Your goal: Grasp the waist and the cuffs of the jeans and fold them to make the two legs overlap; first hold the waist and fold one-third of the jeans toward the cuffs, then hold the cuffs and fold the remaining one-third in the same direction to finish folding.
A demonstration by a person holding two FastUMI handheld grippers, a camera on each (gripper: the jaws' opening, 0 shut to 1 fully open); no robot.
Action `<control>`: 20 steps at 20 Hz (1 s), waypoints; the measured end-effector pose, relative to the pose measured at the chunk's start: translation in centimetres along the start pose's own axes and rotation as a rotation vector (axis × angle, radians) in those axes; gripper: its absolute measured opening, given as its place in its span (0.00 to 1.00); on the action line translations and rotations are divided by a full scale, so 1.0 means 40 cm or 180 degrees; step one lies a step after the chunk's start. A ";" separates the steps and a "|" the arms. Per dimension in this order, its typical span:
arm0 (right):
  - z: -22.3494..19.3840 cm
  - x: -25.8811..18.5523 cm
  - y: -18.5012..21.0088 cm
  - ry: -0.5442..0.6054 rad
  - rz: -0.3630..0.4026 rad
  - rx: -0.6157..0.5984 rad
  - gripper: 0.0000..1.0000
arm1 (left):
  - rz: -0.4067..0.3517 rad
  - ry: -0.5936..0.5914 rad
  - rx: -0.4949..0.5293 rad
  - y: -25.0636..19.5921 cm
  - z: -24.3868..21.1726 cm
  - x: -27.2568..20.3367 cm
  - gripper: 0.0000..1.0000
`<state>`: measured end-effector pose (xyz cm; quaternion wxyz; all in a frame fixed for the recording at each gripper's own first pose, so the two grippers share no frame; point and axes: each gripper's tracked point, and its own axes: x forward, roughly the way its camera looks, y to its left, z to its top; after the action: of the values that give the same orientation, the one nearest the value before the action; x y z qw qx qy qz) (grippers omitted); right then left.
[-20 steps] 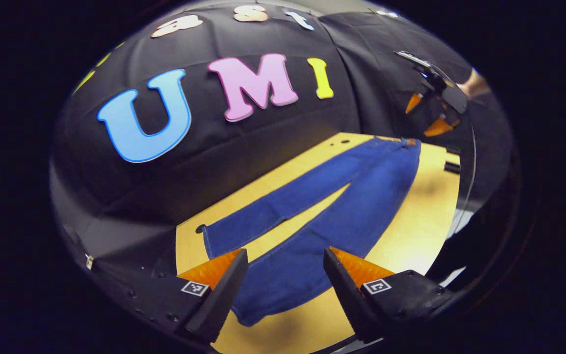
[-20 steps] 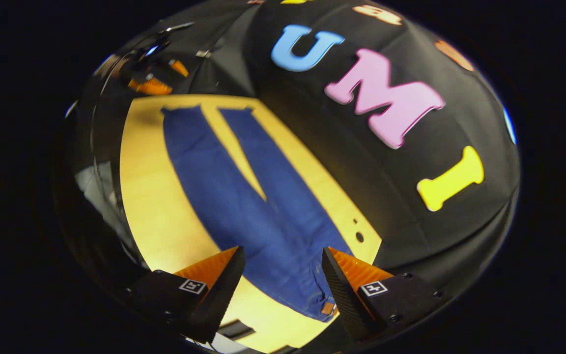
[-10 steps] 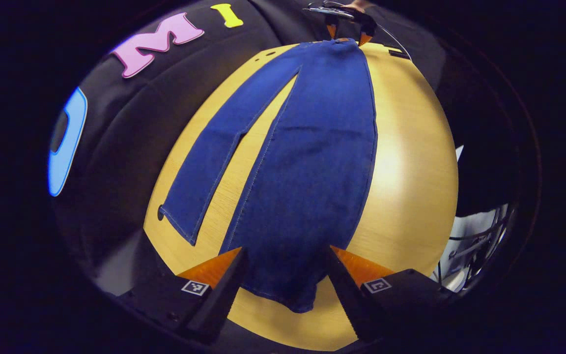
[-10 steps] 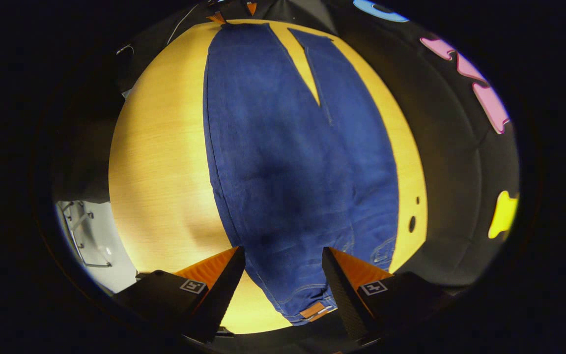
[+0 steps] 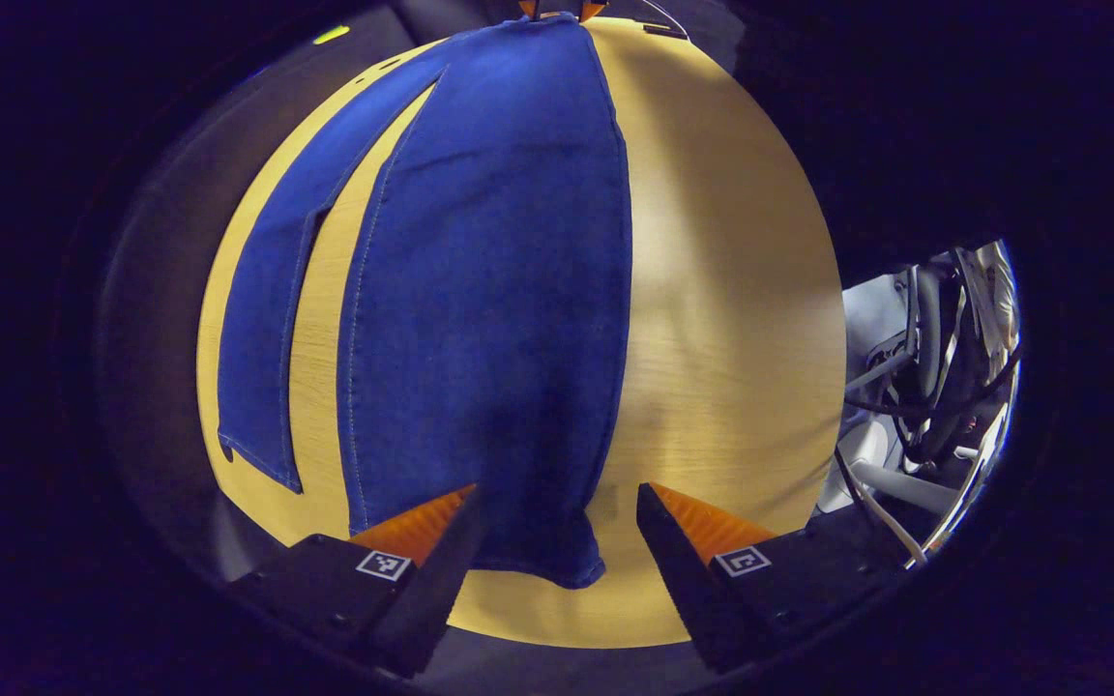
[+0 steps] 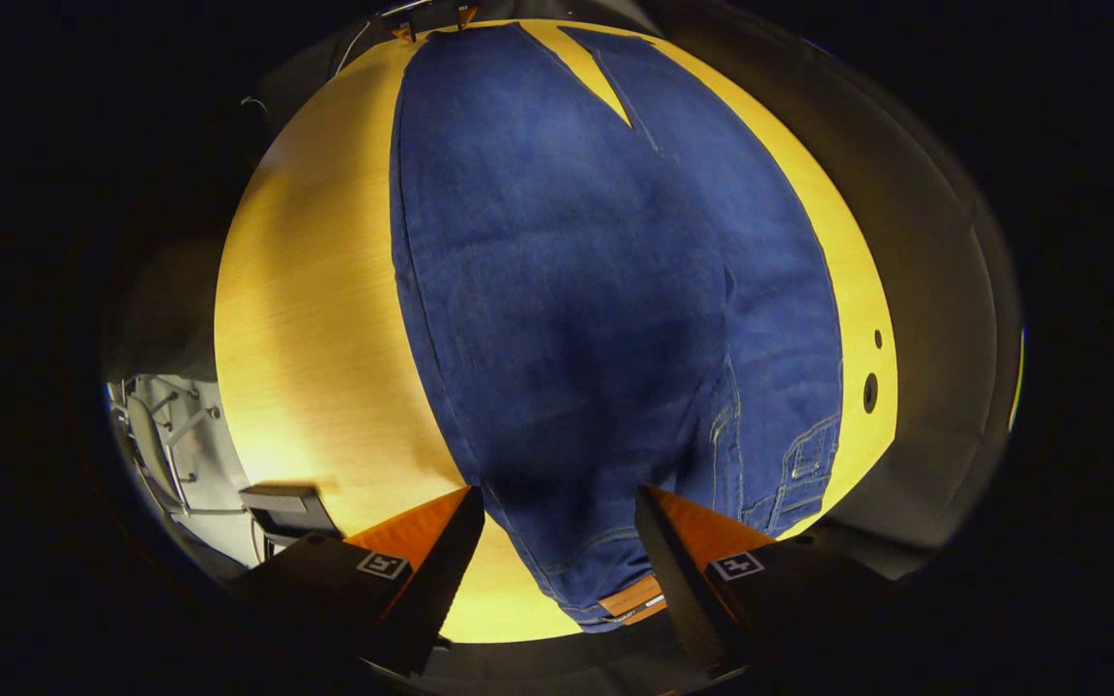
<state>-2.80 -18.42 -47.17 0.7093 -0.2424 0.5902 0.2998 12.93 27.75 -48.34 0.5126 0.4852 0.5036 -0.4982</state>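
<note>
Both the left gripper [image 5: 557, 536] over a cuff [image 5: 557, 565] and the right gripper [image 6: 557, 541] over the waist [image 6: 615, 599] of the jeans [image 6: 576, 290] are wide open and empty, so each should pinch both layers of its near edge before lifting.

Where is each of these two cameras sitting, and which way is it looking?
Left gripper view: rides the left claw, above the cuff end of the jeans, looking along them toward the waist; its two open fingers show at the bottom.
Right gripper view: rides the right claw, above the waist, looking toward the cuffs; its open fingers show too.
Shared: the jeans flat on the table, seen from opposite ends.
</note>
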 end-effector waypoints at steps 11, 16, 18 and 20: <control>-0.071 0.054 0.028 0.0358 0.0417 0.0329 0.94 | -0.0396 0.0064 -0.0306 0.019 0.017 0.025 0.92; -0.046 0.065 -0.042 0.0434 0.0320 0.0899 0.42 | -0.0353 0.0007 -0.0645 0.079 0.014 0.030 0.29; -0.046 0.060 -0.036 0.0466 0.0397 0.1191 0.15 | -0.0455 -0.0020 -0.0842 0.088 0.015 0.021 0.10; -0.046 0.052 -0.026 0.0488 0.0518 0.1603 0.07 | -0.0516 -0.0024 -0.1015 0.096 0.016 0.014 0.08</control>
<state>-3.06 -20.14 -49.55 0.6740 -0.0321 0.7157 0.1803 16.79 27.23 -48.92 0.5431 0.3538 0.6118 -0.4535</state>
